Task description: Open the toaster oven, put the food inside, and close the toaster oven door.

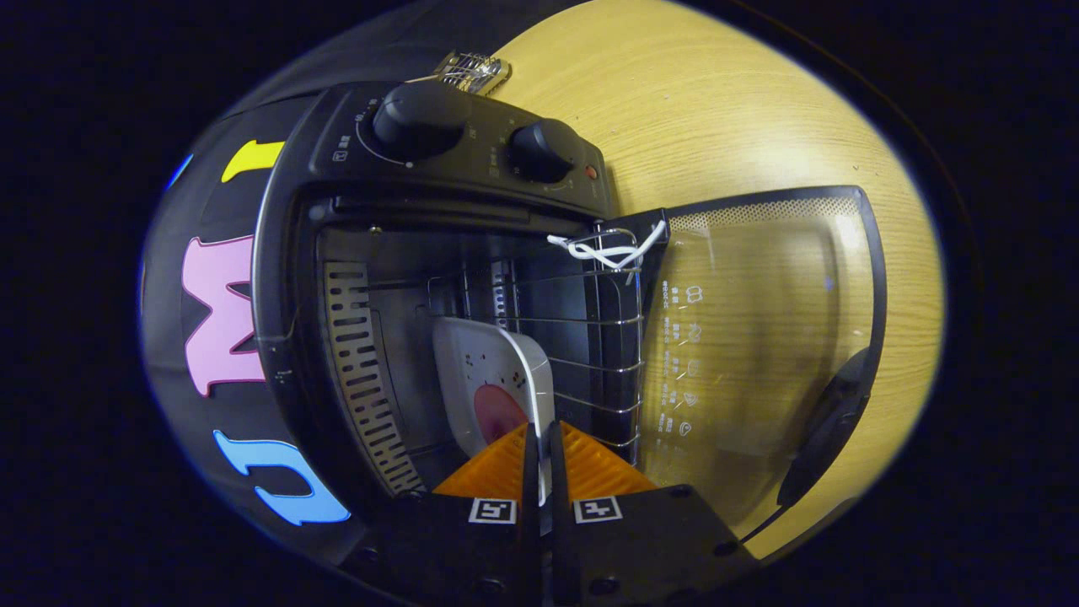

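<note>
Gripper: the hand-held two-finger gripper [539,434] has its fingers drawn close, only a thin slit between them; they pinch the rim of the white rounded-square plate [485,371] from both sides
Food: a round reddish-pink piece of food [497,413] lies on the plate, just ahead of the fingertips; its lower part is hidden behind them
Plate position: the plate sits inside the cavity of the black toaster oven [295,253], against the chrome wire rack [590,337]; whether it rests fully on the rack I cannot tell
Oven interior: a slotted metal side panel [362,371] lines one cavity wall, on the far side of the plate from the rack
Door: the tinted glass oven door with black frame [759,337] is swung fully open, lying flat over the light wooden tabletop [716,110]; its dark curved handle [830,430] is at the outer edge
Cord: a white knotted cord [603,247] is tied at the hinge end of the rack, between cavity and door
Controls: two black round knobs [421,118] on the control panel; a small red indicator beside the second
Beyond: a small wire metal object [474,69] lies on the table behind the oven
</note>
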The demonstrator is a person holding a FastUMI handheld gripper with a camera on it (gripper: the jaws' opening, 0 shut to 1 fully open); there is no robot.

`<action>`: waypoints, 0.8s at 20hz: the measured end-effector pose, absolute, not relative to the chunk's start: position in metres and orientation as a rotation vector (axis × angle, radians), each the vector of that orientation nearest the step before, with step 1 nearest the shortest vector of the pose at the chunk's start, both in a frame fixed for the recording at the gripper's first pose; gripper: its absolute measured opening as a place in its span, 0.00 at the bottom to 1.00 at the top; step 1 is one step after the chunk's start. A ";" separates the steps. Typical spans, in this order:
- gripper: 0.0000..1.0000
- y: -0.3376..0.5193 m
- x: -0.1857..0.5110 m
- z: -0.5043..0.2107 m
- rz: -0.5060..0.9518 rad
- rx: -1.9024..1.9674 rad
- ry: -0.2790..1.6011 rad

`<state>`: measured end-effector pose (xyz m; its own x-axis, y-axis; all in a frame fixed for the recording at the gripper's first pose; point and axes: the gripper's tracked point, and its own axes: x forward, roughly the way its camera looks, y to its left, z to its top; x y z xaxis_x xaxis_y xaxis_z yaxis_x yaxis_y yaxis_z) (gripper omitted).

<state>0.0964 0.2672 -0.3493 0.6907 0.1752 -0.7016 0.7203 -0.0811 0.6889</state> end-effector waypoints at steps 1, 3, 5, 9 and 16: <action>0.11 0.269 0.099 -0.350 -0.526 1.629 0.736; 0.17 0.269 0.098 -0.344 -0.499 1.649 0.730; 0.45 0.268 0.094 -0.340 -0.487 1.638 0.742; 0.73 0.265 0.079 -0.328 -0.422 1.587 0.770; 0.99 0.251 0.033 -0.306 -0.137 1.244 0.799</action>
